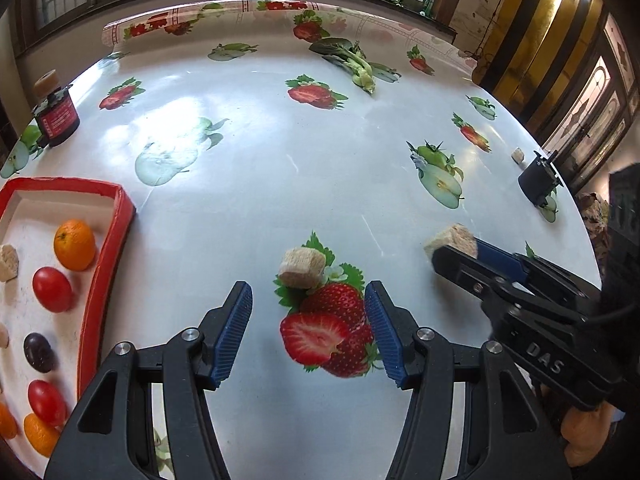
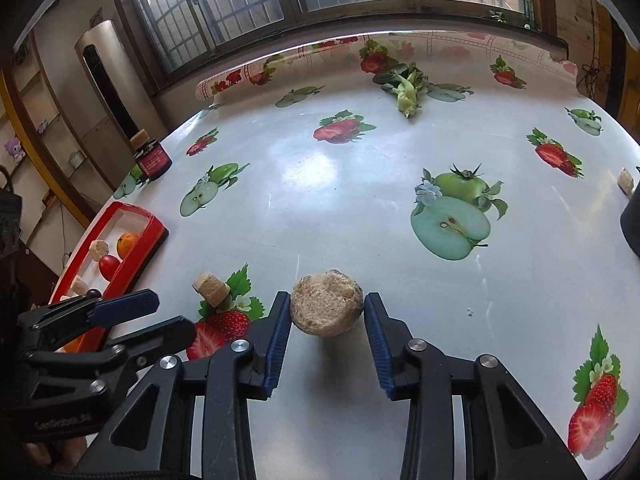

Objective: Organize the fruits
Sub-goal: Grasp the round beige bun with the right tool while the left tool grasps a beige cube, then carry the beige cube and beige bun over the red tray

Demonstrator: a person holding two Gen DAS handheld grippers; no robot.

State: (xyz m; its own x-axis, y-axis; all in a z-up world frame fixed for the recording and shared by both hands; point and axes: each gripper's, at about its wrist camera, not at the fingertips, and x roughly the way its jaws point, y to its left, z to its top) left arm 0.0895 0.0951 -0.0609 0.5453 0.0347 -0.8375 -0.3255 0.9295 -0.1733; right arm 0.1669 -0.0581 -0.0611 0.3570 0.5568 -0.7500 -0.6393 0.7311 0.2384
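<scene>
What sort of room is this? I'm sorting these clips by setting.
Probably a home dining or kitchen area: a table under a fruit-print oilcloth, barred windows behind it, a leafy vegetable and a red tray of fruit on top.

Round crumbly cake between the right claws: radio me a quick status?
Right gripper shut on round cake. Left gripper open, just short of square cake. Red tray holds fruit. Nothing blocking.
</scene>
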